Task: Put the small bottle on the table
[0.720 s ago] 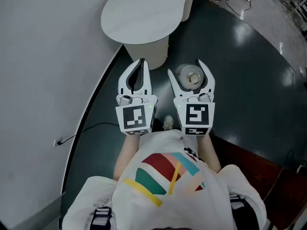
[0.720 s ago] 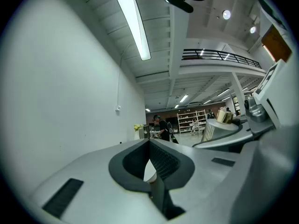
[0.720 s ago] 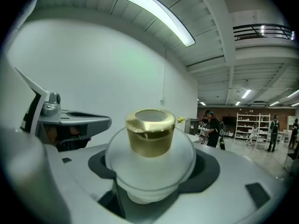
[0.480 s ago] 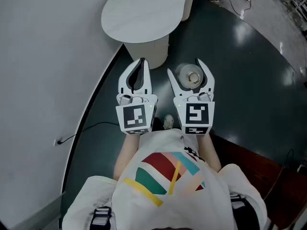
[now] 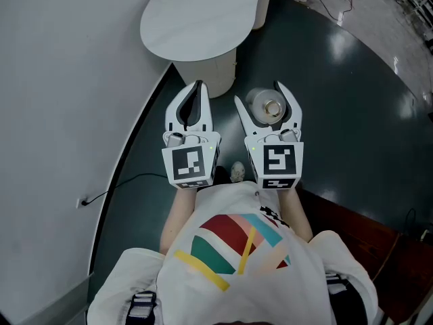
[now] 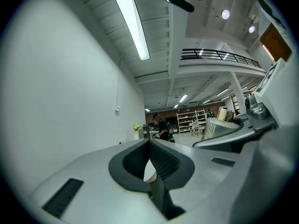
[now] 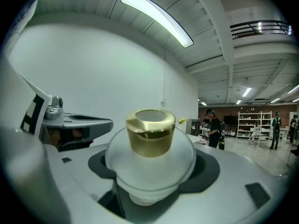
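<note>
1. Nearest the person, the right gripper (image 5: 258, 95) is gripping the bottle (image 5: 269, 107), its jaws pressing on the frosted body and the gold cap pointing up
2. Just beside it, the left gripper (image 5: 197, 87) is hanging with its jaws pressed together on nothing
3. The bottle is riding in the air over the dark floor, short of the table (image 5: 196, 19), so the carry appears to be the step in hand and the placing is not yet done
4. Farther ahead the table is showing a bare white top; the next move is likely calling for reaching forward over that top, lowering the bottle upright, and parting the jaws only once it is resting
</note>
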The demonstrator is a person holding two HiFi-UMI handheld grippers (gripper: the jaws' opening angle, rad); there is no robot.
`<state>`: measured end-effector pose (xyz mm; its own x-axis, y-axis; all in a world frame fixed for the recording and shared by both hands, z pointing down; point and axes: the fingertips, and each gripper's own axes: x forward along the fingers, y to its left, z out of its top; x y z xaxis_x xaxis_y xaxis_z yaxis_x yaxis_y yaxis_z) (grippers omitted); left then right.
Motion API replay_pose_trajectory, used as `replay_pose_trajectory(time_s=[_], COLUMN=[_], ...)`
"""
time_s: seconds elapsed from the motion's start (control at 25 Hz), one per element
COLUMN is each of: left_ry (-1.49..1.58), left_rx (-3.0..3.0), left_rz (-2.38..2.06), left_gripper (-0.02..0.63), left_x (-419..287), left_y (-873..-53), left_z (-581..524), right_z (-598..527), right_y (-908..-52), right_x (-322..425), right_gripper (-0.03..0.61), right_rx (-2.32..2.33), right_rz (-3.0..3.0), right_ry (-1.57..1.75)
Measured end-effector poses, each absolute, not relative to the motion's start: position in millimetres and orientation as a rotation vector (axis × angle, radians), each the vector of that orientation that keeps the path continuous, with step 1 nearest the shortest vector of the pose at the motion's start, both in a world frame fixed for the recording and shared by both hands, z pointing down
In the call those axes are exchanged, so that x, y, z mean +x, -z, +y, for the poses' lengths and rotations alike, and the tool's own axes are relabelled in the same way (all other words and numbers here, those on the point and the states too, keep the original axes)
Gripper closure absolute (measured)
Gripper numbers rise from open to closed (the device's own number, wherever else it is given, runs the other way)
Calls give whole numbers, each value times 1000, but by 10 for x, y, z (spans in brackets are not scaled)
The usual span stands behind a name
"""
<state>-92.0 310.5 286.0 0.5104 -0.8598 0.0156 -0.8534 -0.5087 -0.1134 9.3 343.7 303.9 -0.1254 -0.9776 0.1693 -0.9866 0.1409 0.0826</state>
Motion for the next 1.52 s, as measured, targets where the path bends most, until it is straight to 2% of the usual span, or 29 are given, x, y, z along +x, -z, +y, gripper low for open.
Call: replay_pose_trajectory(time_s=[1.52], left_ry=[76], left_rx=[-2635], left_rz=[1520], left_gripper=[606], left_x=[-620], left_y=[-2869], left_z=[2902], right_z=[3456], right_y=[-3120], right_x=[540], right_gripper=[239], right_rx=[1891], right_rz=[-2001], right_ry=[99])
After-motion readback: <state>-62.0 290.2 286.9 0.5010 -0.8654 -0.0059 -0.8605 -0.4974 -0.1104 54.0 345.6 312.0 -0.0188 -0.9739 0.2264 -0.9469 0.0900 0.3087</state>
